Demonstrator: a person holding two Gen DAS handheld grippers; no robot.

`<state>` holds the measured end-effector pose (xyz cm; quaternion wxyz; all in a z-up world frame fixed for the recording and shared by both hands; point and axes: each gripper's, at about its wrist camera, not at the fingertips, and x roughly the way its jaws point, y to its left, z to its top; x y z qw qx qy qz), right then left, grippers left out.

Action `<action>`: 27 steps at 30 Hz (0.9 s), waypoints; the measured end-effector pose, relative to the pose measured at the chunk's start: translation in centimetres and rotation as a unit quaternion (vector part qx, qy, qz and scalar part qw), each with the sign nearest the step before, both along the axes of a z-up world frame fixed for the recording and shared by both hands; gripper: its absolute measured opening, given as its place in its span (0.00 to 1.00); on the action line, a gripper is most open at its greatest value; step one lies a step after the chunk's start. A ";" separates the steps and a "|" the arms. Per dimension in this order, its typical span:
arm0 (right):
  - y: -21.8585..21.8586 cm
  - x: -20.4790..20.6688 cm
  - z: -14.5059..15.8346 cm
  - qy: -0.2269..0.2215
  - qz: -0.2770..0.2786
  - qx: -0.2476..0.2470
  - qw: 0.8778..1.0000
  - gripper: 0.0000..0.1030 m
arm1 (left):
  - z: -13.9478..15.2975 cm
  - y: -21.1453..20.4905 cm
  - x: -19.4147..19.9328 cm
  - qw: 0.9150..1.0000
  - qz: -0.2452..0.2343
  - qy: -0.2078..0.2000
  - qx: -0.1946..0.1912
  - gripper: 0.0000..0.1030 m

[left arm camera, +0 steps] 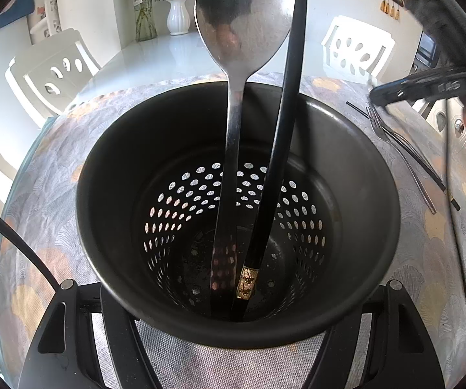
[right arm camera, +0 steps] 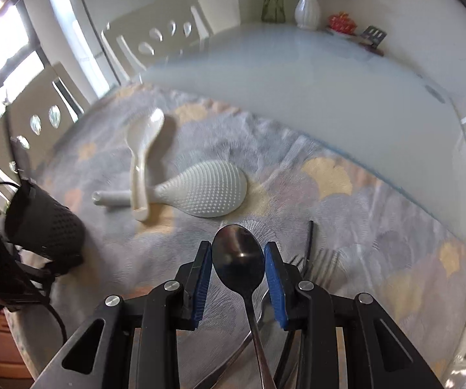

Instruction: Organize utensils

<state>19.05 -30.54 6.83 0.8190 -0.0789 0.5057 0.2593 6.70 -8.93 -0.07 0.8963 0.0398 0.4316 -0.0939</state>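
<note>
Holding the black perforated plastic utensil holder [left arm camera: 238,214], the left gripper [left arm camera: 233,330] clamps its wall; the right gripper [right arm camera: 239,267] stands released around a steel spoon [right arm camera: 239,264], which could slip off the blue pads [right arm camera: 273,278].

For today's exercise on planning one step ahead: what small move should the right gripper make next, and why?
Probably close the right gripper on the metal spoon. Its blue pads flank the spoon's bowl with gaps on both sides, so nothing is gripped yet. The black perforated holder, braced between the left gripper's fingers, already holds a metal spoon and a black chopstick.
</note>
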 end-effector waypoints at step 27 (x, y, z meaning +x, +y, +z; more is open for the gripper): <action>-1.3 -7.1 14.5 -0.128 -0.078 0.079 0.986 0.14 | -0.2 -0.3 0.2 1.000 -0.003 0.001 -0.002 0.70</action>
